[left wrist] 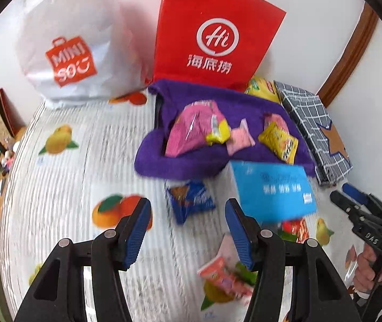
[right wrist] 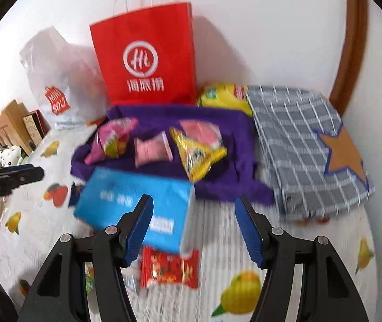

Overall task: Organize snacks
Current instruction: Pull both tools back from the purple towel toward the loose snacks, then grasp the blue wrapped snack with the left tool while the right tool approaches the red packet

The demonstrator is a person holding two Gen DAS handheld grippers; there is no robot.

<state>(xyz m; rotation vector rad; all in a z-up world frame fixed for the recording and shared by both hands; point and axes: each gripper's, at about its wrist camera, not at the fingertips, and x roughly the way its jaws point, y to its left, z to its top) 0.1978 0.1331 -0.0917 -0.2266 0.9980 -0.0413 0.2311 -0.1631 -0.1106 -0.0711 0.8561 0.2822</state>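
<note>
Both the left gripper (left wrist: 188, 230) and right gripper (right wrist: 193, 228) hang wide open, holding nothing, over a fruit-print sheet (left wrist: 70, 187). Snack packets (right wrist: 199, 153) lie on a purple towel (left wrist: 244, 104) at 12 o'clock, a blue box (right wrist: 137, 201) touching its near edge. A red bag (right wrist: 148, 61) stands against the white wall (right wrist: 258, 26).

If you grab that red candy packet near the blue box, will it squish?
Probably a bit. The red packet looks like thin, shiny film with crimped ends, so it should crinkle and bend. It looks small and flat, so it is likely light, and it lies flat, so it shouldn't roll. The glossy wrap may slip.
</note>
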